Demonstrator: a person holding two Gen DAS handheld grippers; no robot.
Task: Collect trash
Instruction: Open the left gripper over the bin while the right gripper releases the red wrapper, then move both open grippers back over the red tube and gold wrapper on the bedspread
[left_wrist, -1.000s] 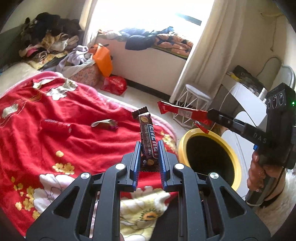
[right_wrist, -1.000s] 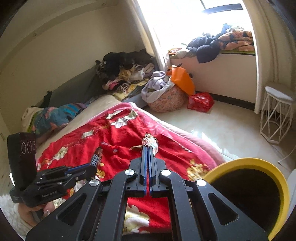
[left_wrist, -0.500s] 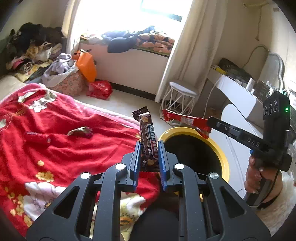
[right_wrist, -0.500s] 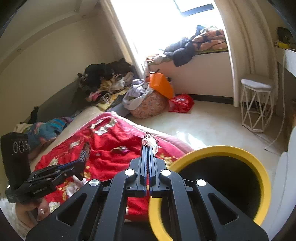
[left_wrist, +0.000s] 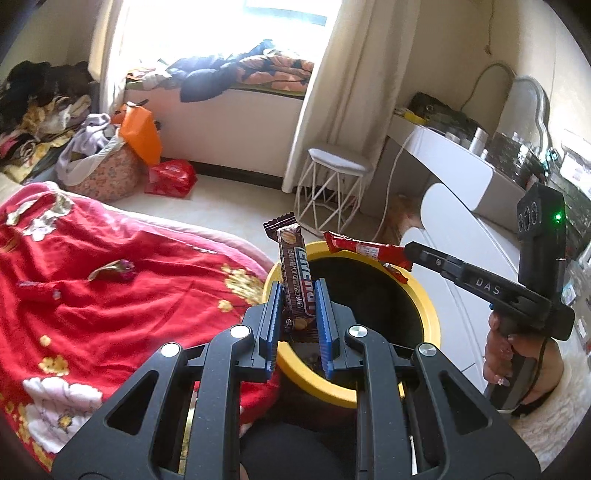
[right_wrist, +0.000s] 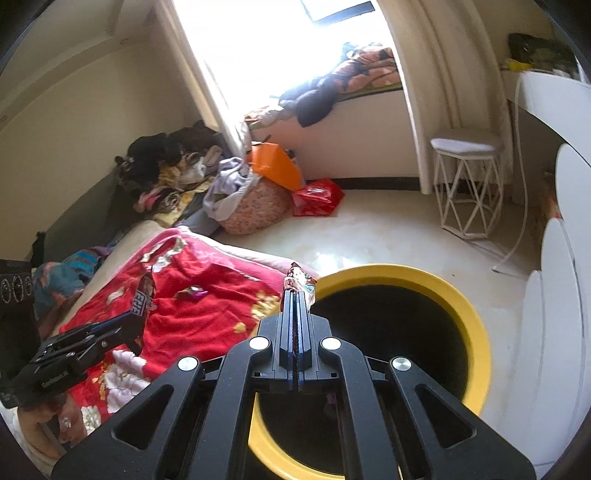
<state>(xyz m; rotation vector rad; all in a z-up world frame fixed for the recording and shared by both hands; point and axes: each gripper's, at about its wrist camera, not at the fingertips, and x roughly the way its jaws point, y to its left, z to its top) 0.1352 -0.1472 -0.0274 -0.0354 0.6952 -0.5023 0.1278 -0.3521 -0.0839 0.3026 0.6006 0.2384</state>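
The left gripper (left_wrist: 298, 295) is clamped on a brown snack bar (left_wrist: 295, 280), upright at the near edge of the yellow bin (left_wrist: 430, 317). The right gripper (left_wrist: 406, 250) pinches a red wrapper (left_wrist: 364, 251) over the far rim. Two wrappers (left_wrist: 114, 269) lie on the red blanket (left_wrist: 110, 314).

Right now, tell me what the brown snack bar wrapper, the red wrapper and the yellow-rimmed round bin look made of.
Brown snack bar wrapper: glossy printed plastic film, with a crimped zigzag end seal.
Red wrapper: thin, shiny plastic or foil film; it creases and hangs limp past the pinch point.
Yellow-rimmed round bin: probably moulded plastic, given its smooth, even matt yellow rim; the dark inside may be a liner, which I cannot tell.
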